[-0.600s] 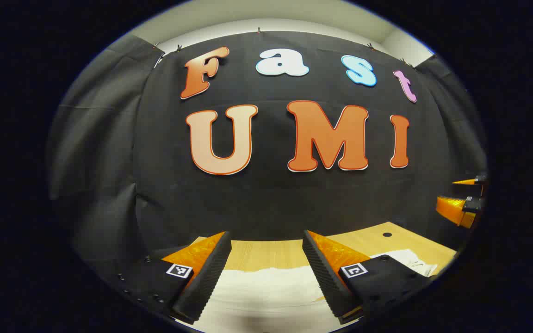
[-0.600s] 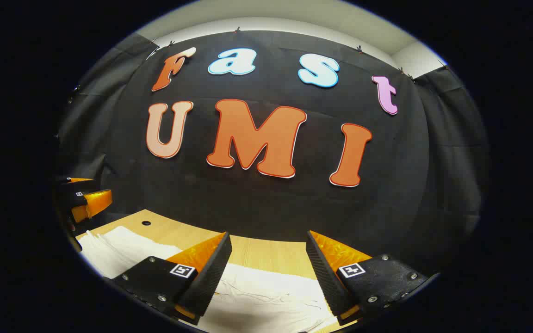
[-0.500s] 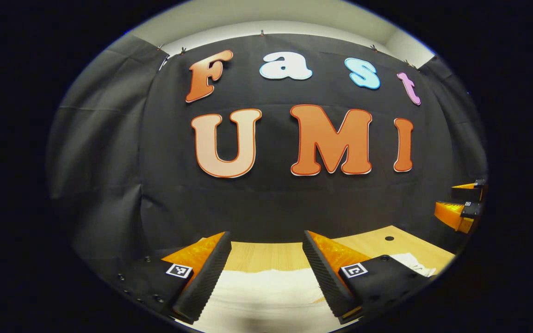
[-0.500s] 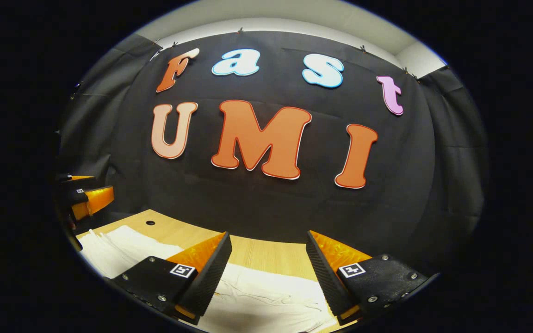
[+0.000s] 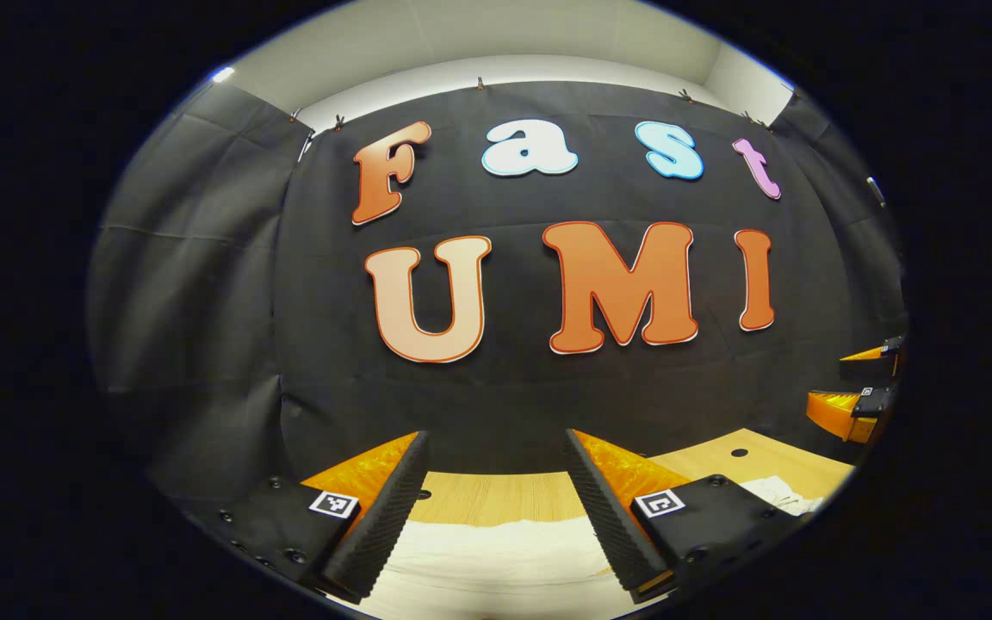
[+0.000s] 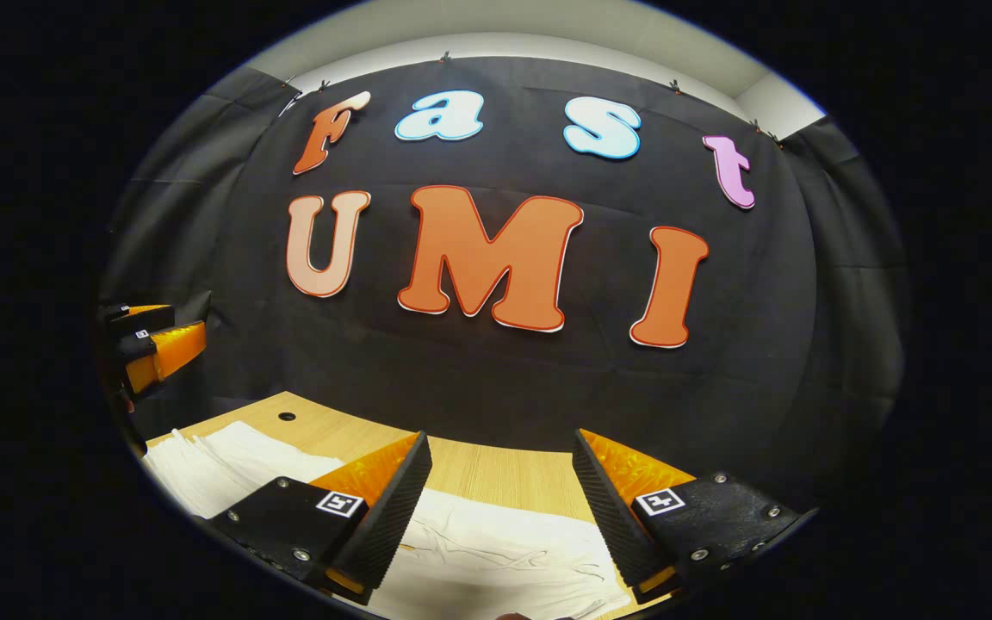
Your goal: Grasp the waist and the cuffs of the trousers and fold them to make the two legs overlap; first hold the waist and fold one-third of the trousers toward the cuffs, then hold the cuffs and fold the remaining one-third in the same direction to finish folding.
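White trousers (image 5: 496, 555) lie flat on the wooden table (image 5: 496, 495), low between my left gripper's fingers, with another part of the cloth (image 5: 784, 495) to the right. My left gripper (image 5: 496, 508) hangs open above them, holding nothing. In the right gripper view the trousers (image 6: 496, 560) spread below and to the left (image 6: 220, 452). My right gripper (image 6: 500, 508) is also open above the cloth and empty. Each gripper appears at the edge of the other's view: the right gripper (image 5: 858, 383) far right, the left gripper (image 6: 151, 344) far left, both raised over the table.
The black booth wall (image 6: 496, 379) stands close behind the table's far edge. A small round hole (image 6: 287, 416) sits in the tabletop near the left end of the trousers, and another hole (image 5: 739, 452) shows in the left gripper view.
Both grippers have tipped slightly upward: the wall slides down in both views and less of the trousers shows under the left gripper. Both stay open.
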Demonstrator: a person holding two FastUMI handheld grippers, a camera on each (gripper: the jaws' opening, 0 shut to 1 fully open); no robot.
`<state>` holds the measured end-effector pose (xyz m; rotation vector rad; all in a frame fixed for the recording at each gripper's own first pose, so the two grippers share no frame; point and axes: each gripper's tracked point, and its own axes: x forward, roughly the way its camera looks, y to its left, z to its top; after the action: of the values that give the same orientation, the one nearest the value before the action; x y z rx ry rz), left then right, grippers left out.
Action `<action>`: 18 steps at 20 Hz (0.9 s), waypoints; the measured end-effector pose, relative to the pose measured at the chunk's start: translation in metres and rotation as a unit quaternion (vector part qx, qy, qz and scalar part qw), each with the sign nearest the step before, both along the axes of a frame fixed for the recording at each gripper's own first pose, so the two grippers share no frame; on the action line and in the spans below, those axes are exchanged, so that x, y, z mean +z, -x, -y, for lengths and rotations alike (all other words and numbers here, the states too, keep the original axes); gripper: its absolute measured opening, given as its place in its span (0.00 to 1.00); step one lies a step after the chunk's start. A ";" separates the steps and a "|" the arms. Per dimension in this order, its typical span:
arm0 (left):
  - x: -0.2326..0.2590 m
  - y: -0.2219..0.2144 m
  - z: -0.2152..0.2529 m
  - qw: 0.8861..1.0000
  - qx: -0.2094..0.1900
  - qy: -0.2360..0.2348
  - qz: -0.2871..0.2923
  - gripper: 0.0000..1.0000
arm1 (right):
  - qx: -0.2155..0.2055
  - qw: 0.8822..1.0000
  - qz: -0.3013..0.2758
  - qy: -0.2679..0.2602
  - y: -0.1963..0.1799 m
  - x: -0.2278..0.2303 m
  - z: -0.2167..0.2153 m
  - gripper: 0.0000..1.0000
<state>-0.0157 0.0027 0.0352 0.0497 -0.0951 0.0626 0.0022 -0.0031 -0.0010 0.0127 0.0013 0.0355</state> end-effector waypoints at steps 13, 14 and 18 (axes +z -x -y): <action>-0.037 0.016 -0.068 0.997 0.060 0.009 -0.052 1.00 | -0.042 0.996 -0.072 -0.017 0.015 -0.045 0.034 0.99; -0.044 0.018 -0.076 0.996 0.065 0.016 -0.063 1.00 | -0.046 0.995 -0.082 -0.024 0.016 -0.050 0.037 0.99; -0.087 0.032 -0.113 0.984 0.098 0.075 -0.125 1.00 | -0.051 0.989 -0.133 -0.044 0.021 -0.081 0.047 0.99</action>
<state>-0.0479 0.1158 -0.0517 -0.0840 0.1661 0.2596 -0.0186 -0.0505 -0.0818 0.1064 0.2658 -0.0694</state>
